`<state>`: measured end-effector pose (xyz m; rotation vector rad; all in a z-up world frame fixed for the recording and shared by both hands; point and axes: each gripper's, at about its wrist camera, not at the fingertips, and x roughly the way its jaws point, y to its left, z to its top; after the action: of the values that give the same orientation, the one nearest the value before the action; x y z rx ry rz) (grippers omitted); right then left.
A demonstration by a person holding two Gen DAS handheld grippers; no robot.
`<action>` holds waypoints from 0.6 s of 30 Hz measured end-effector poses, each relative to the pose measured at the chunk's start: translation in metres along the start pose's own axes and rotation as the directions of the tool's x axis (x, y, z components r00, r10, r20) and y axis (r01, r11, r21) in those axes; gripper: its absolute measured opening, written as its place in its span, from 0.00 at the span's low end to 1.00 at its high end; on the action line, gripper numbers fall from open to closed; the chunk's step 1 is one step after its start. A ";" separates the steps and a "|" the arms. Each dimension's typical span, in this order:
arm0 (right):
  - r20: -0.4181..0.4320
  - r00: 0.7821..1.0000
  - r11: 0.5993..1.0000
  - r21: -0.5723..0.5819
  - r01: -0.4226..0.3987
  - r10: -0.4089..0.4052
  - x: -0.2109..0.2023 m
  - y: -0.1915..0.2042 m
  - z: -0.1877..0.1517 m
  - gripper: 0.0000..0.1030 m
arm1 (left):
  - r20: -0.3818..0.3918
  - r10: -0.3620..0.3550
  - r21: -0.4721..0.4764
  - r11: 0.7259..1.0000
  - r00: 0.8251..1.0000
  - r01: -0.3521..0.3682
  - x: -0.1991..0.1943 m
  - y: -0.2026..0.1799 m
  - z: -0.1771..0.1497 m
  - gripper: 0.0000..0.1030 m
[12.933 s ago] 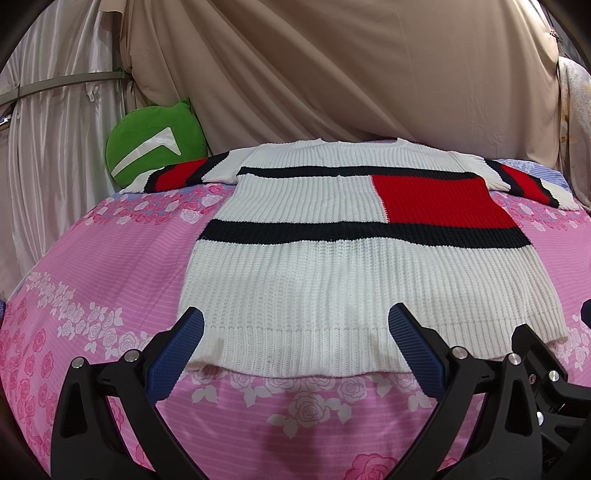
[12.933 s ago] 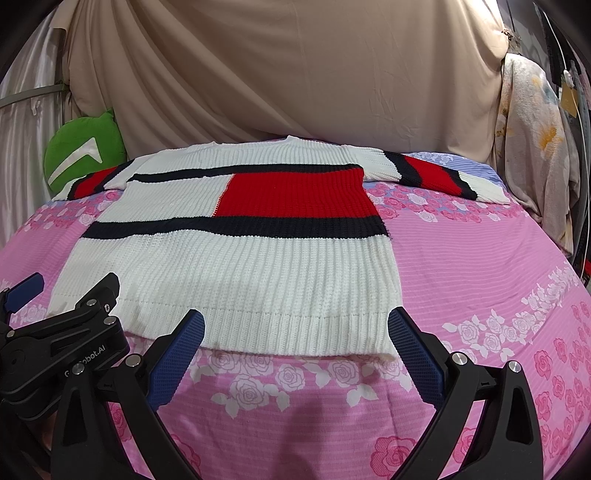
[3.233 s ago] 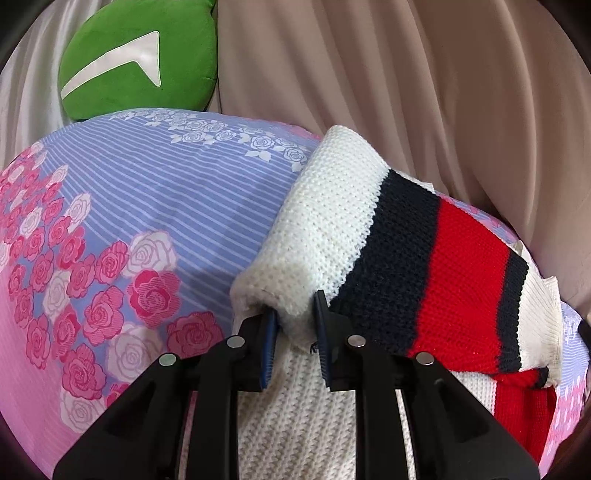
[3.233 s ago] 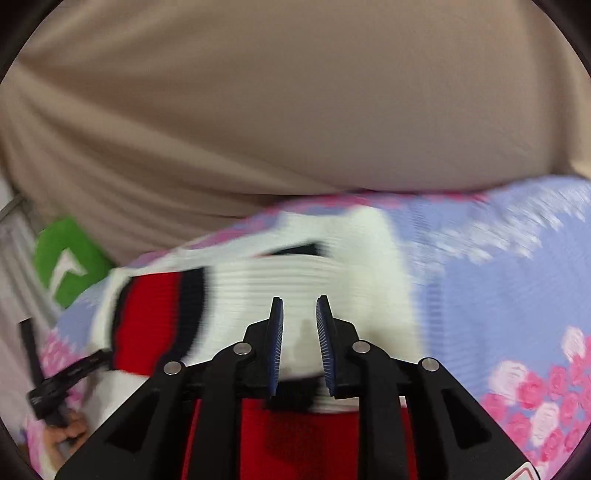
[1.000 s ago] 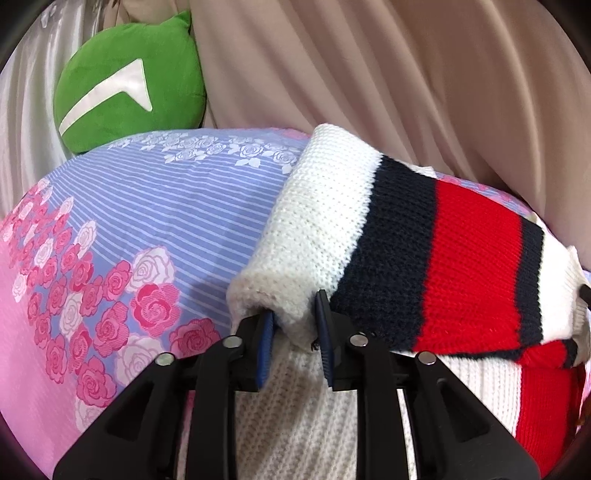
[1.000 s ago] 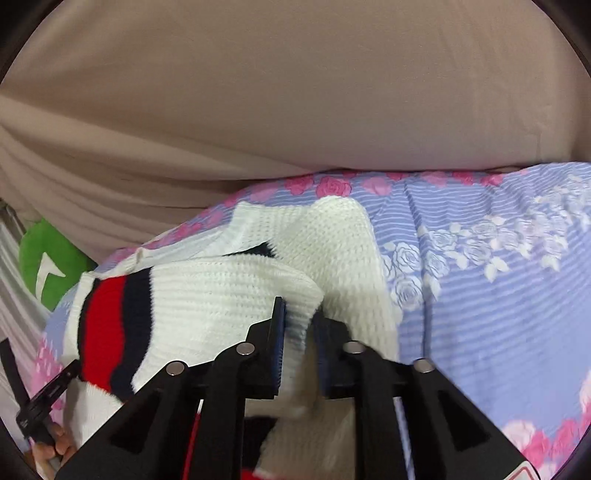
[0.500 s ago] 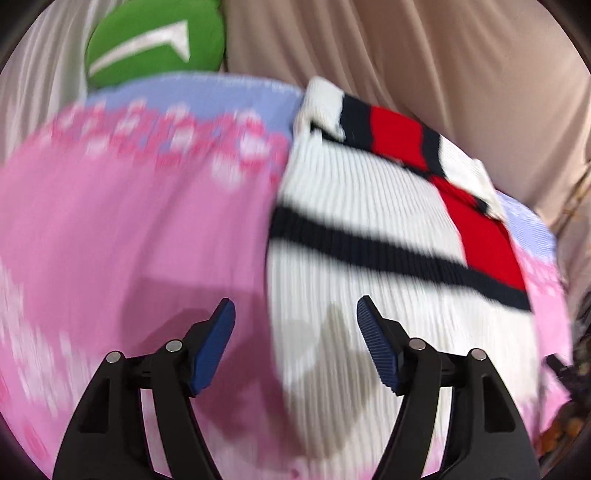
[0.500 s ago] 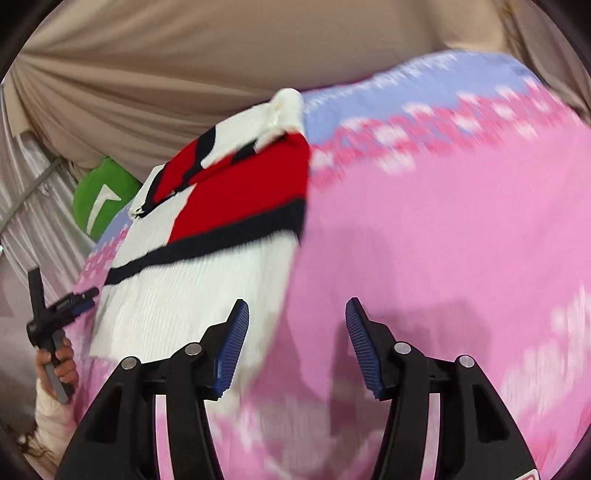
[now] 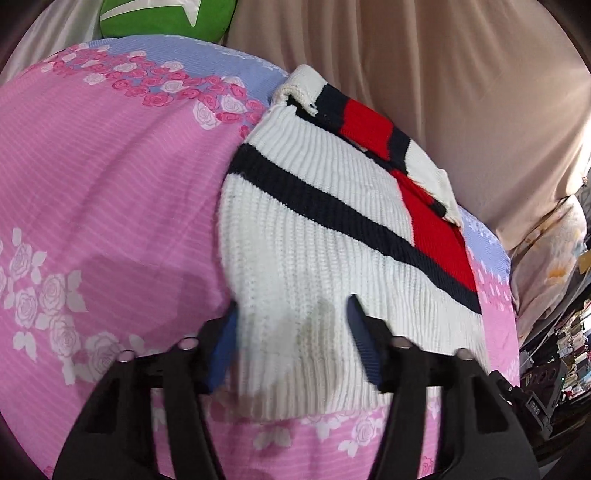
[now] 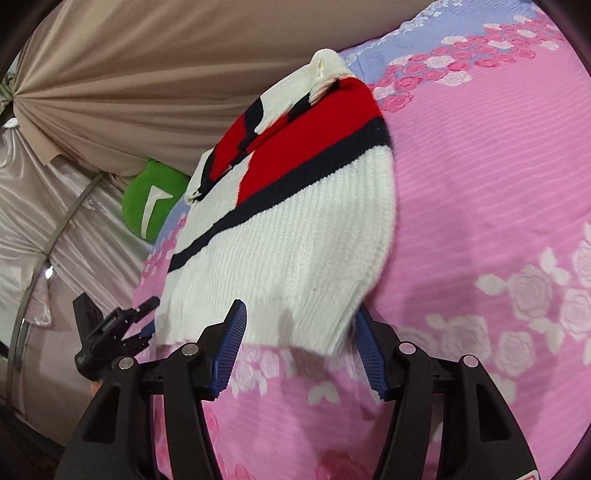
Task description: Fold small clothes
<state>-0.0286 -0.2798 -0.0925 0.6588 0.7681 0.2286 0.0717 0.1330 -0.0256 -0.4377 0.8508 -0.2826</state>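
A white knit sweater (image 9: 314,236) with navy stripes and a red block lies on the pink floral bedsheet (image 9: 110,184), both sleeves folded in over its top. My left gripper (image 9: 291,343) is open, its jaws astride the sweater's near left hem corner. In the right wrist view the sweater (image 10: 295,243) shows too. My right gripper (image 10: 299,339) is open around the near right hem corner. The left gripper (image 10: 110,332) appears at the sweater's far hem corner there.
A green cushion (image 9: 162,14) sits at the head of the bed, also in the right wrist view (image 10: 151,203). Beige curtains (image 9: 443,92) hang behind the bed. Cluttered shelves (image 9: 554,350) stand off the bed's right side.
Both grippers let go of the folded sleeves, opened and pulled back down to the sweater's bottom hem corners. The sleeves now lie across the sweater's top.
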 end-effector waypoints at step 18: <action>0.229 0.962 0.940 -0.335 -0.063 0.146 -0.160 0.071 -0.066 0.04 | 0.175 -0.180 0.240 0.961 0.968 0.135 -0.187 -0.039 -0.066 0.08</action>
<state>-0.1858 -0.2610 0.0078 0.4044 0.4367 0.3544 -0.0999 0.1587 0.0781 -0.3136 0.5835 -0.4722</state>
